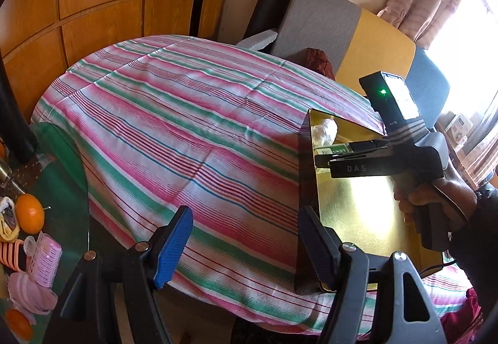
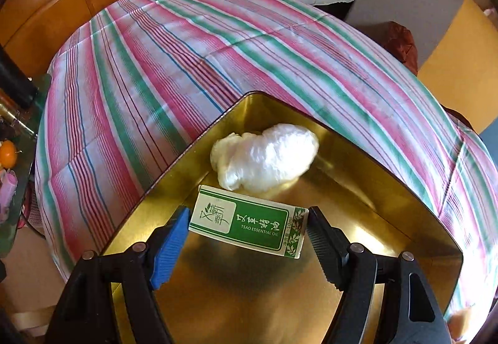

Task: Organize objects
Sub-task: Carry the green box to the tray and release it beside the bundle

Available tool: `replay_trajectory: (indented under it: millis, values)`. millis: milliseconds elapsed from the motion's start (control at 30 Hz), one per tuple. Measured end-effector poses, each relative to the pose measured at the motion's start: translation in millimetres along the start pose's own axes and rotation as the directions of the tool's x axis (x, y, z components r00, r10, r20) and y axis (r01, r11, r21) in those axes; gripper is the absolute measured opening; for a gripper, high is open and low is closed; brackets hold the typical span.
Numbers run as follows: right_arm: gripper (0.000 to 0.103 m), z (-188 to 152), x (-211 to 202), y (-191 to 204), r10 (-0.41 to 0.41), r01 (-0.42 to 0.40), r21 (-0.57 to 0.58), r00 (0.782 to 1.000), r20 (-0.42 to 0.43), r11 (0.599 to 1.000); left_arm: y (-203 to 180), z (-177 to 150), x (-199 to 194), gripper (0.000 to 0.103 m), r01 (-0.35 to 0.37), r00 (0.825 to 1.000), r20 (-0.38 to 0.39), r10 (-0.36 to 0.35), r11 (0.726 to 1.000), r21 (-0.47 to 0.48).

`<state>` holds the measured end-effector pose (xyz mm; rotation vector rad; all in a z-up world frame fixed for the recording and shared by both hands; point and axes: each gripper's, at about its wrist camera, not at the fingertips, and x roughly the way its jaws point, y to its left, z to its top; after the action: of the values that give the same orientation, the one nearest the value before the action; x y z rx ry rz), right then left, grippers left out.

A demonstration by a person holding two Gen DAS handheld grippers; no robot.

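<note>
A gold tin box lies open on the striped cloth. Inside it, at the far end, rests a crumpled white plastic bag. My right gripper is shut on a green and white essential oil box, holding it tilted just above the tin's floor. The left wrist view shows this same gripper reaching into the tin from the right, a hand on its handle. My left gripper hangs open with nothing in it over the cloth, its right finger close to the tin's near corner.
A green glass side table at the left carries oranges, pink hair rollers and other small items. Behind the cloth stand a grey cushion, a yellow board and a dark red bag. Wooden cupboards line the back.
</note>
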<state>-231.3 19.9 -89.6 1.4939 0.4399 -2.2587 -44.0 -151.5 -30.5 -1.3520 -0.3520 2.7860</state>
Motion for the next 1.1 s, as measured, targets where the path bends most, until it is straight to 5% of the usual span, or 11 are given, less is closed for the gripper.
replay_trajectory:
  millis: [133, 267, 567, 767, 1100]
  values:
    - [0.081, 1, 3, -5, 0.015, -0.015, 0.005, 1.0, 0.003, 1.0, 0, 0, 1, 0.071, 0.0, 1.0, -0.005, 0.0, 1.0, 0.001]
    - [0.102, -3, -4, -12, 0.059, -0.06, 0.024, 0.998, 0.02, 0.998, -3, 0, -1, 0.071, -0.001, 1.0, 0.004, 0.001, 1.0, 0.011]
    - [0.103, -55, -86, -31, 0.079, -0.104, 0.164, 0.985, 0.156, 0.981, -15, -1, -10, 0.071, -0.024, 0.999, 0.046, 0.021, 0.998, 0.057]
    - [0.103, -100, -134, -32, 0.021, -0.07, 0.226, 0.977, 0.213, 0.972, -40, -4, -22, 0.071, -0.025, 0.997, 0.077, 0.014, 0.991, 0.133]
    - [0.103, -206, -193, -90, -0.128, 0.006, 0.42, 0.957, 0.262, 0.908, -93, -14, -29, 0.071, 0.029, 0.997, 0.063, -0.046, 0.969, 0.247]
